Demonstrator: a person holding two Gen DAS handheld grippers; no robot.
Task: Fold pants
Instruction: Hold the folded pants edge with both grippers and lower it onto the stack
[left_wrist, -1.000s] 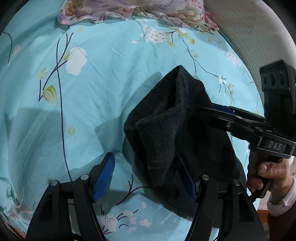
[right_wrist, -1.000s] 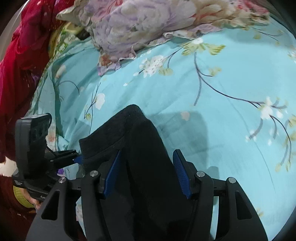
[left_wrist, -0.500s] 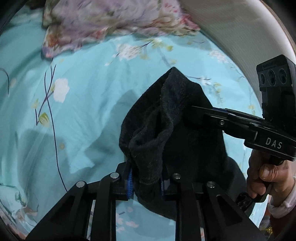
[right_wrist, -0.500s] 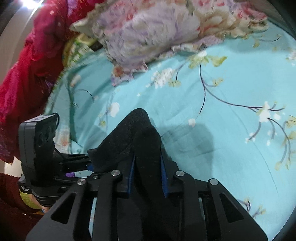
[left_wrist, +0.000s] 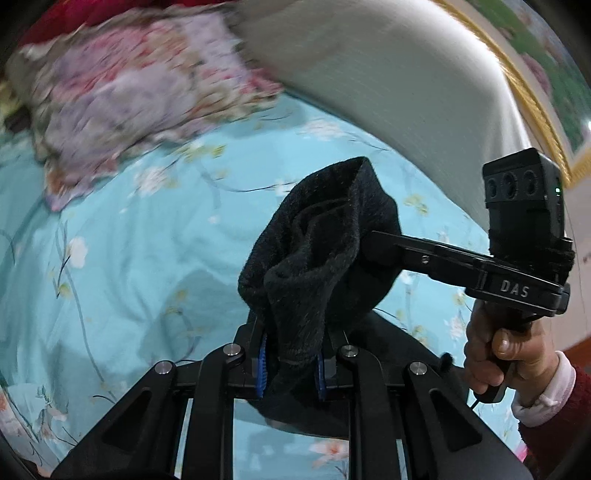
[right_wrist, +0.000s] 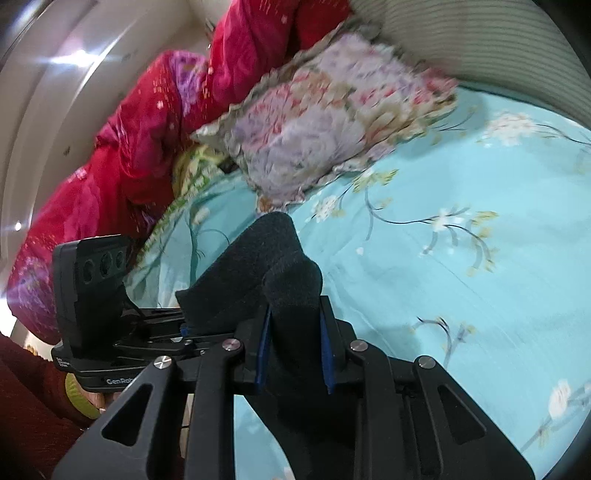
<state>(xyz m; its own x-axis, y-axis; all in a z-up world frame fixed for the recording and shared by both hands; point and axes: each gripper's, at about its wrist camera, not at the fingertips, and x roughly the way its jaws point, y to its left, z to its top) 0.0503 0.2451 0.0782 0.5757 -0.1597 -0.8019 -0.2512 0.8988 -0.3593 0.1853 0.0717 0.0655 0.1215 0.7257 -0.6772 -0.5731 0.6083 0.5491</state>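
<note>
Now that both sets of tongs have clamped down, the black pants (left_wrist: 325, 258) are bunched up and lifted off the bed (left_wrist: 129, 258) instead of lying on the turquoise sheet like a second ago. The left tongs (left_wrist: 290, 363) just finished closing on one thick fold, and the right tongs (right_wrist: 295, 349) closed on another, blue pads pressing fabric on both sides. Looks to me like the pickup is done, and next comes carrying that end over to make the fold.
</note>
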